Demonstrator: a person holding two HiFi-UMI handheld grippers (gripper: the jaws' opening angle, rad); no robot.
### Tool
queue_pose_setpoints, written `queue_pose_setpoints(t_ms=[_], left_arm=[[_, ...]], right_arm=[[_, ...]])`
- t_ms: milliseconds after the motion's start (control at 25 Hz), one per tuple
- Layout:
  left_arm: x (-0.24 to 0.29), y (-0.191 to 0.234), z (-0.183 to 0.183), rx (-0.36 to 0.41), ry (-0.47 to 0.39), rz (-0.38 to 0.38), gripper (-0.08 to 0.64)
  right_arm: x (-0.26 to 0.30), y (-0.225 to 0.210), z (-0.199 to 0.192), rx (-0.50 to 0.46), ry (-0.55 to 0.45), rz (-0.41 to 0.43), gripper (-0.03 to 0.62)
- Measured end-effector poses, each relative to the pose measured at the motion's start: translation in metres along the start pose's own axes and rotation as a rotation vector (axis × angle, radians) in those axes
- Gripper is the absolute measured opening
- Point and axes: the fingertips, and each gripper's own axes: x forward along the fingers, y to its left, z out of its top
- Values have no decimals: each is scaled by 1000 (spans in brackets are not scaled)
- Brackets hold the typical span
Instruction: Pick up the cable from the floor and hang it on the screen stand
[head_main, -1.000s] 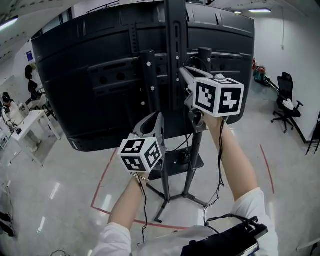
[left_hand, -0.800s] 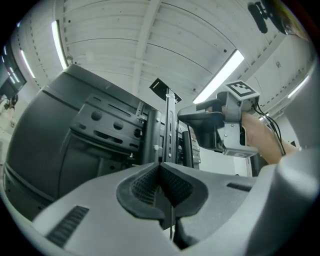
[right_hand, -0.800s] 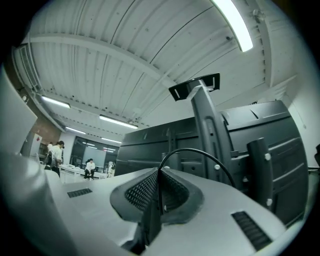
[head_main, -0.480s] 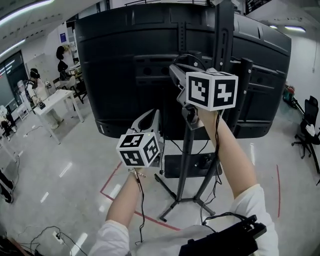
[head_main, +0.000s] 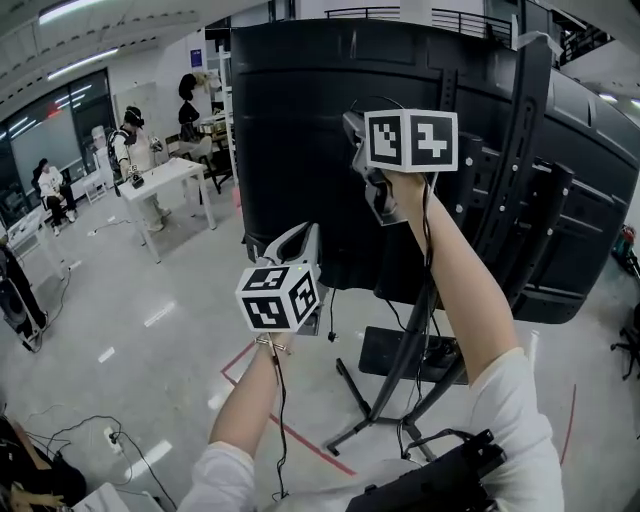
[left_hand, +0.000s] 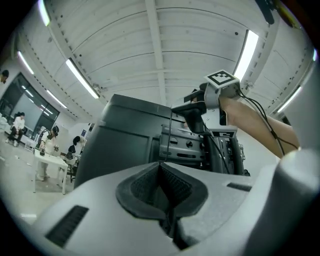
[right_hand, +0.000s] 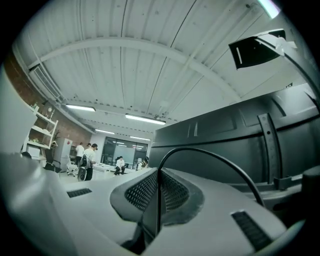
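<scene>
A thin black cable (right_hand: 210, 155) rises from between the pads of my right gripper (right_hand: 159, 176), which is shut on it, and arcs over to the right. In the head view my right gripper (head_main: 355, 135) is raised high against the back of the big black screen (head_main: 290, 150), left of the stand's upright post (head_main: 515, 150). The cable (left_hand: 170, 135) hangs down from it along the screen's back. My left gripper (head_main: 300, 238) is lower and nearer to me, pointing up. Its jaws (left_hand: 162, 172) are shut with nothing between them.
The stand's legs (head_main: 385, 410) and a black shelf (head_main: 400, 350) spread over the floor below the screen. Red tape lines (head_main: 300, 440) mark the floor. A white table (head_main: 170, 180) with people beside it is at the left. A power strip and loose wires (head_main: 110, 440) lie at lower left.
The head view has swung left, so the screen and stand now sit further right. My right gripper has risen higher against the screen with the cable. The left gripper has barely moved.
</scene>
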Motion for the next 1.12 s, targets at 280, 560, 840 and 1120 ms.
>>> queue_pose_setpoints(t_ms=[280, 560, 840, 1120], left_arm=[[3, 32, 14, 10, 6, 64, 3], [48, 19, 70, 69, -13, 56, 3], [68, 6, 86, 58, -7, 28, 3], [84, 0, 76, 23, 24, 6, 3]], right_arm=[[42, 4, 19, -46, 15, 3, 29], [52, -20, 44, -22, 10, -18, 29], [43, -55, 55, 9, 27, -93, 29], [51, -65, 57, 56, 33, -59, 29]])
